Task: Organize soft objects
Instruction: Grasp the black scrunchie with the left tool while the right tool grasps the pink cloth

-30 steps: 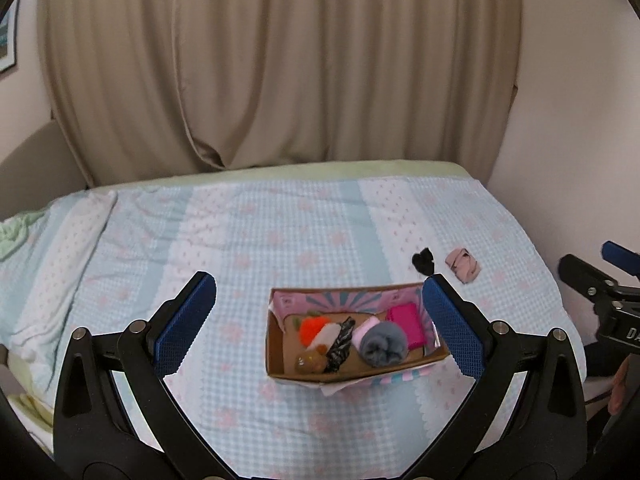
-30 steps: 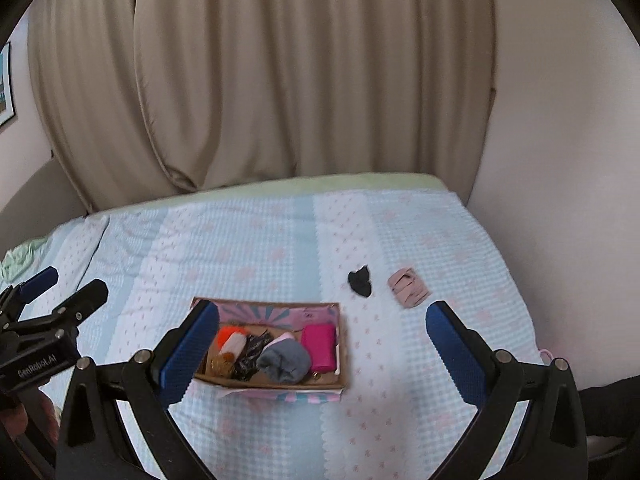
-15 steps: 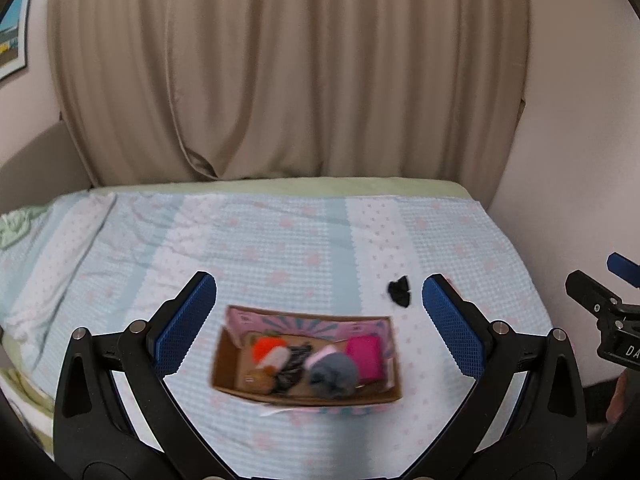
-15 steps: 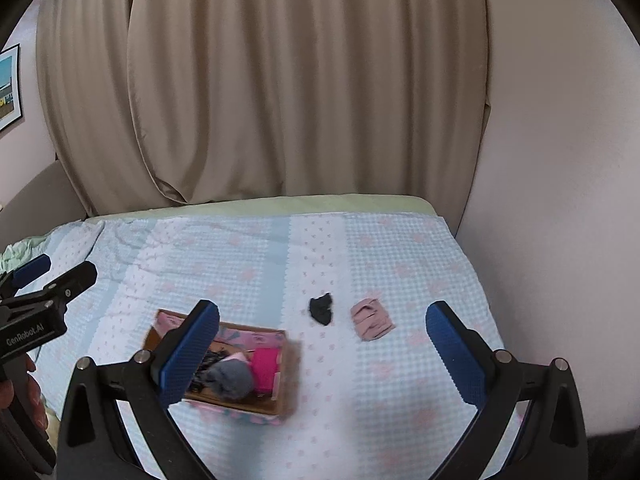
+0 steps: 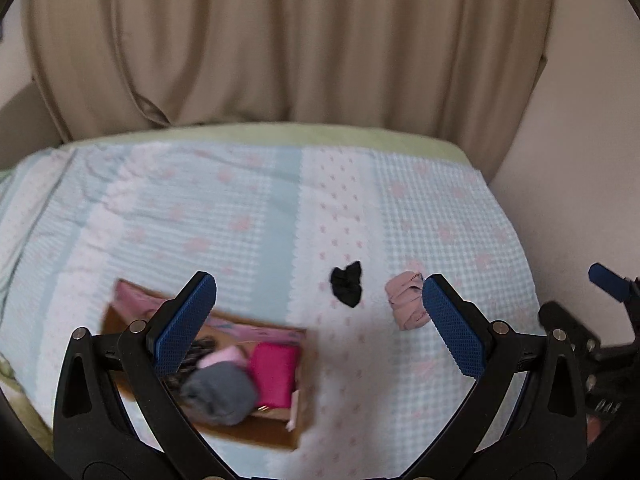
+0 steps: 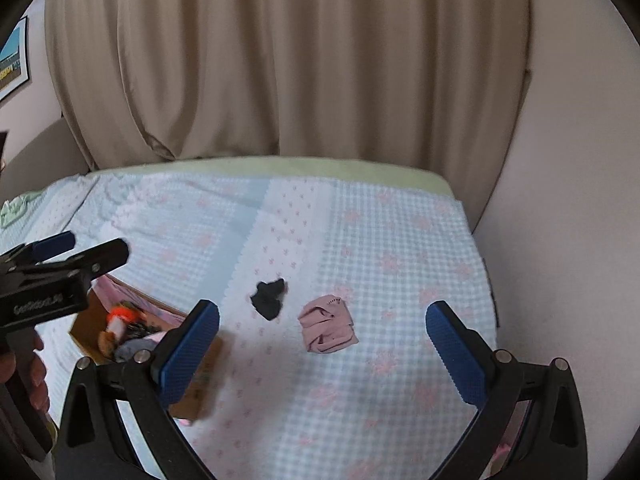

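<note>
Two tongs gape wide and empty: right tongs (image 6: 322, 344) hover nearest the pink cloth (image 6: 328, 328), which lies just ahead between their tips near the bed's (image 6: 400, 240) right edge; black cloth (image 6: 269, 294) sits left, box (image 5: 256, 428) farther left under the left tongs (image 5: 320, 328).

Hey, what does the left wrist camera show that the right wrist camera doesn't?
Only the left wrist view shows the magenta roll in the cardboard box, beside a grey bundle seen whole.

Only the right wrist view shows the orange-and-white item in the box, the framed picture on the wall, and the person's hand gripping the left tool.

Both show the black sock and the pink cloth lying apart on the bedspread, and the beige curtain.
</note>
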### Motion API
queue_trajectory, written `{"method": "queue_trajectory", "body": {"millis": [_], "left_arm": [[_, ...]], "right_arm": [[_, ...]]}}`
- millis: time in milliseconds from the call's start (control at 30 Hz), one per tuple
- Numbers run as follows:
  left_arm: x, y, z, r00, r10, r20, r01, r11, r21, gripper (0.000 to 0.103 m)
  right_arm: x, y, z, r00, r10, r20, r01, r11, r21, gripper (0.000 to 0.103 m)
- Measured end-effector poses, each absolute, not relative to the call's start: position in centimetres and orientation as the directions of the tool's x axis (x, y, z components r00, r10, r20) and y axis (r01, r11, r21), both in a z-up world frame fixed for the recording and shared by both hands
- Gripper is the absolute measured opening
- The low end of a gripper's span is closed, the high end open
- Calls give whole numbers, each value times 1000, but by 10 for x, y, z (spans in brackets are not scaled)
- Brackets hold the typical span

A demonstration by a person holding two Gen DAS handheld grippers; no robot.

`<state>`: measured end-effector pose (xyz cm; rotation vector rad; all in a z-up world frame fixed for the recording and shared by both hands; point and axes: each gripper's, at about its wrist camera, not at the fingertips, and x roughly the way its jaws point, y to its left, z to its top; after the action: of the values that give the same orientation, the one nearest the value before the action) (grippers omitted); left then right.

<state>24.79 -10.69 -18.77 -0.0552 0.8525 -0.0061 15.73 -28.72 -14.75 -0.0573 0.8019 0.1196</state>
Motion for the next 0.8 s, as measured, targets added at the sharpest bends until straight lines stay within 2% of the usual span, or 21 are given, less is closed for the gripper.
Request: {"method": "queue_trajectory", "body": {"millis": [333,467,733,800], "left_arm": [[346,-151,-320,529,-33,-848,-14,999,-48,102],[374,-159,-373,453,-21,-891,-34,999,-41,92],[400,-155,-444,382,8,-924,-99,995,-33,87],[404,-154,-454,371,7,-928,-104,994,-34,76]], "right_arm": [[224,-309,-265,610,153,-778,-222,975,18,103],[244,-308,-309,576,176,-798,-256,966,29,103],[272,-301,-384,514,200,-834,-309,950,38,103],[277,-300,-397,506,208,-837,-319,947,43,102]]}}
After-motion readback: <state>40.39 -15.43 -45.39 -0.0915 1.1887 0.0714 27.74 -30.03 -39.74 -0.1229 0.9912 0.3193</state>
